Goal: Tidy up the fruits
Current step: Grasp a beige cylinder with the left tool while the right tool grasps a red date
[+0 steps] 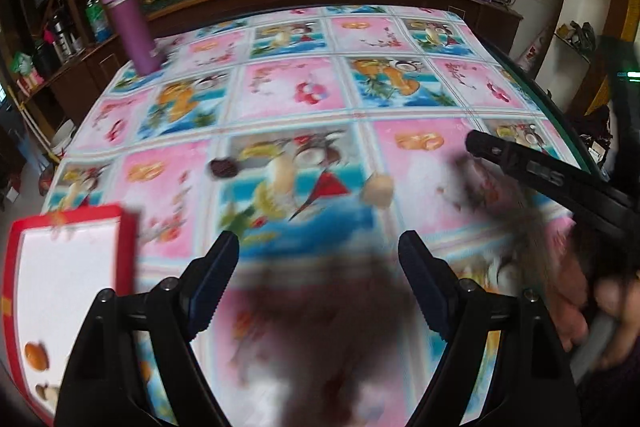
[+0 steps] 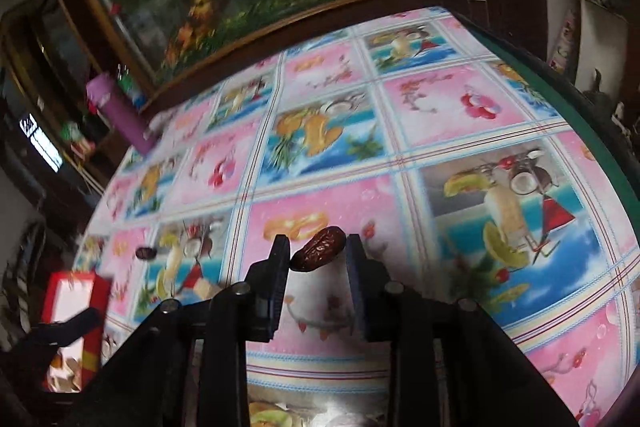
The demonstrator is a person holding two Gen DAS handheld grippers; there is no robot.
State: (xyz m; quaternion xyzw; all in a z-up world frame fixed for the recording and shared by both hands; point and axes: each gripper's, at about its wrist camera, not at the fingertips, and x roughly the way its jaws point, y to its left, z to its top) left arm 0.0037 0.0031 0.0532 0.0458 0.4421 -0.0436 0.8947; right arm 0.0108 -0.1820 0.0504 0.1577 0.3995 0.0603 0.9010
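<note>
Brown wrinkled date [image 2: 318, 249] sits clamped in the right gripper [image 2: 318, 255] fingers, far from the surface's green edge [image 2: 576, 83]. Left gripper [image 1: 318, 255] fingers stand apart, empty.

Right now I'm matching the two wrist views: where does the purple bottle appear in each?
Left wrist: purple bottle upper left, on the table's far corner.
Right wrist: purple bottle at left, mid-height, tilted in the picture.
Shared landmark: red-rimmed tray, lower left in both.
</note>
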